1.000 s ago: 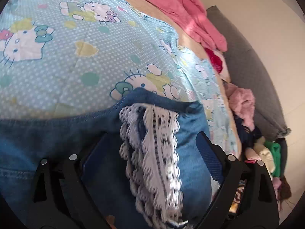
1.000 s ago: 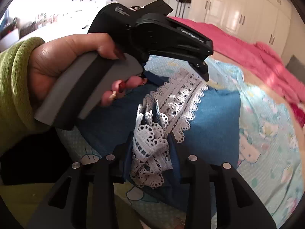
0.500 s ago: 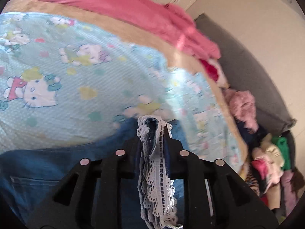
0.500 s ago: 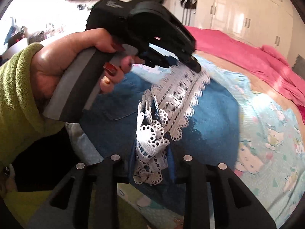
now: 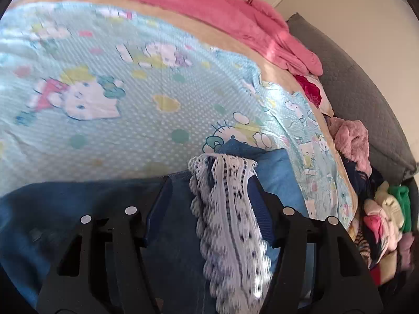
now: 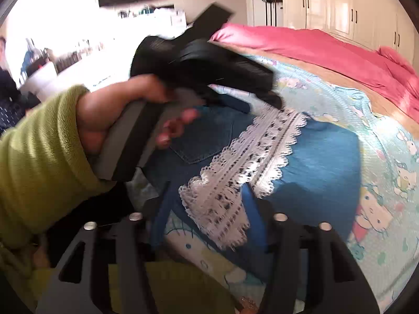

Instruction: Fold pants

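Blue denim pants (image 6: 319, 162) with a white lace hem (image 6: 243, 167) lie folded on the light blue cartoon-print bedsheet (image 5: 110, 141). In the left wrist view the pants (image 5: 65, 209) fill the lower part and the lace hem (image 5: 230, 214) lies between the spread fingers. My left gripper (image 5: 209, 193) is open over it. It also shows in the right wrist view (image 6: 256, 99), held by a hand in a green sleeve. My right gripper (image 6: 207, 196) is open, its fingers on either side of the near end of the lace.
A pink blanket (image 5: 214, 7) lies across the far side of the bed. A grey cushion (image 5: 366, 83) and a heap of mixed clothes (image 5: 377, 204) sit at the right. White wardrobes (image 6: 353, 7) stand behind the bed.
Both grippers were shut on the lace hem half a second ago and now stand open, with the hem lying flat on the folded pants.
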`<state>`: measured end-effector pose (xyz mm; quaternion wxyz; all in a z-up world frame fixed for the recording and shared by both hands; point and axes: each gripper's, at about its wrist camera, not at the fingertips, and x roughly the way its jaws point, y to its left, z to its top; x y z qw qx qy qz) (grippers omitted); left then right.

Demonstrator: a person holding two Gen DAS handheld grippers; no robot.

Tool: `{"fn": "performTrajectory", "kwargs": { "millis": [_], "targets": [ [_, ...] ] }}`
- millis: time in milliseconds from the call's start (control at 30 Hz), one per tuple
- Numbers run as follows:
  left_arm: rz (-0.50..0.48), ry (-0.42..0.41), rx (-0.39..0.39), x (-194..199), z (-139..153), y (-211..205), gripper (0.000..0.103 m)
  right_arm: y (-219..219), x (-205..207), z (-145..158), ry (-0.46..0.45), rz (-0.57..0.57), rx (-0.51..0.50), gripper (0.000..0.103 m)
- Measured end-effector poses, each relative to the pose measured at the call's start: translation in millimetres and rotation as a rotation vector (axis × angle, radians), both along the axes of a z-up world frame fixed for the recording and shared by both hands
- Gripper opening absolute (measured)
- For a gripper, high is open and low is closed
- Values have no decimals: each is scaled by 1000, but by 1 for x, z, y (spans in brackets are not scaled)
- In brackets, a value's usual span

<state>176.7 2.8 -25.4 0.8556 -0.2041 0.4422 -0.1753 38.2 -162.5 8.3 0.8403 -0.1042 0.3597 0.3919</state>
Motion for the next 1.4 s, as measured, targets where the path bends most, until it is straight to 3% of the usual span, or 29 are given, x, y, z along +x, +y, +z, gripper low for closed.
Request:
{"fn": "performTrajectory", "kwargs": {
  "millis": [200, 300, 467, 600, 667, 700, 733, 833, 1000, 1133, 1233, 1300, 1400],
  "targets": [
    [11, -43, 59, -55, 13, 14, 52, -55, 10, 8, -16, -131, -3, 55],
    [-2, -53, 70, -81, 12, 9, 46, -77, 20, 0, 17, -207, -16, 52],
    [-46, 22, -40, -110, 1, -1, 44, -86, 24, -9, 36, -249, -14, 51],
    [-70, 73, 42, -112, -16, -31, 55, -81, 25, -16, 51, -249, -13, 51],
    [-67, 51, 128, -113, -18, -41, 48, -78, 22, -17, 60, -244, -21, 51],
    [-74, 42, 150, -113, -18, -42, 13, -78, 22, -19, 62, -245, -25, 51],
    [-84, 38, 154, -115, -16, -40, 7, -78, 20, -19, 63, -247, -28, 51],
    [-91, 22, 220, -120, -10, -36, 8, -74, 13, -14, 48, -213, -12, 51],
    [-103, 47, 237, -120, -18, -39, 15, -64, 14, -28, 70, -192, -77, 51],
    [-99, 31, 252, -124, -12, -37, 30, -71, 16, -43, 89, -208, -137, 50],
    [-89, -35, 272, -128, 5, -40, 33, -74, 14, -41, 93, -208, -132, 50],
    [-89, -102, 286, -133, 20, -43, 40, -82, 12, -32, 105, -206, -76, 50],
    [-104, -163, 286, -136, 32, -52, 41, -96, 13, -14, 66, -247, -31, 51]
  ]
}}
